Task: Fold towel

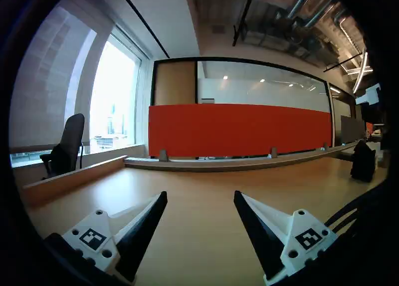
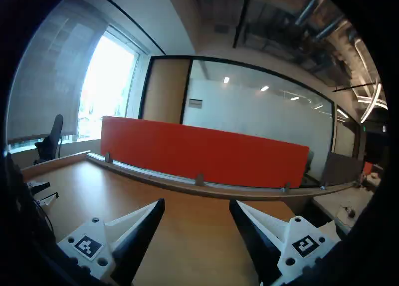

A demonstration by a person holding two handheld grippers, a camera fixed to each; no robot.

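The left gripper (image 1: 199, 193) had its fingers spread wide with nothing between them, and the bare wood of the table (image 1: 204, 236) lay under and ahead of the tips. The right gripper (image 2: 197, 201) stood the same, spread and empty. Where the towel lay could not be told (no cloth between or ahead of either pair of fingers). The likely trouble was a blind reach. The tips could scrape the table or pinch air, and a forward sweep could knock the red partition (image 1: 239, 129) beyond them.
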